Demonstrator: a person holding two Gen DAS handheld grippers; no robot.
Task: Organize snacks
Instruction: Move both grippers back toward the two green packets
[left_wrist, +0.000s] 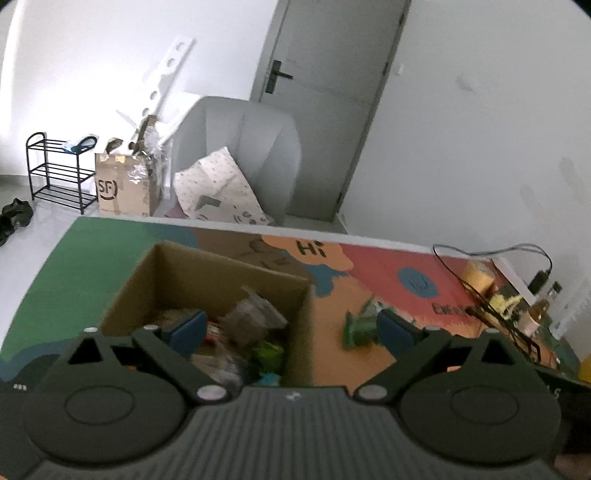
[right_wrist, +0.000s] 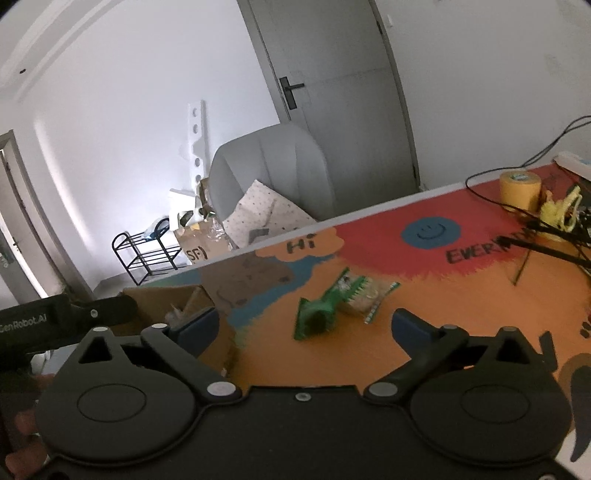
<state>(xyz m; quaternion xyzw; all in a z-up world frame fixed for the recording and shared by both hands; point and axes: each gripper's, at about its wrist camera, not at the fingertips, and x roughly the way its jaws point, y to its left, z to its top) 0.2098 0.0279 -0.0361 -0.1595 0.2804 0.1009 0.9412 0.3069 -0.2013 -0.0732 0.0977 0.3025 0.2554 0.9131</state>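
Two hand-held grippers hover over a brightly painted table (right_wrist: 424, 332) where snacks are being sorted. The left gripper (left_wrist: 291, 328) hangs above an open cardboard box (left_wrist: 236, 280), its blue-padded fingers spread wide with nothing between them; inside the box lies a jumble of wrapped snacks (left_wrist: 243, 343), too blurred to tell apart. The right gripper (right_wrist: 304, 326) is likewise fully parted and empty, pointing down at a green snack packet (right_wrist: 321, 314) that lies flat on the orange part of the table, to the right of the box. The packet's long axis runs diagonally, from its near-left end up toward the far right, where a second, paler packet (right_wrist: 364, 301) touches it. A yellow tape roll (right_wrist: 519, 190) and black cables (right_wrist: 546, 236) sit well apart at the far right edge.
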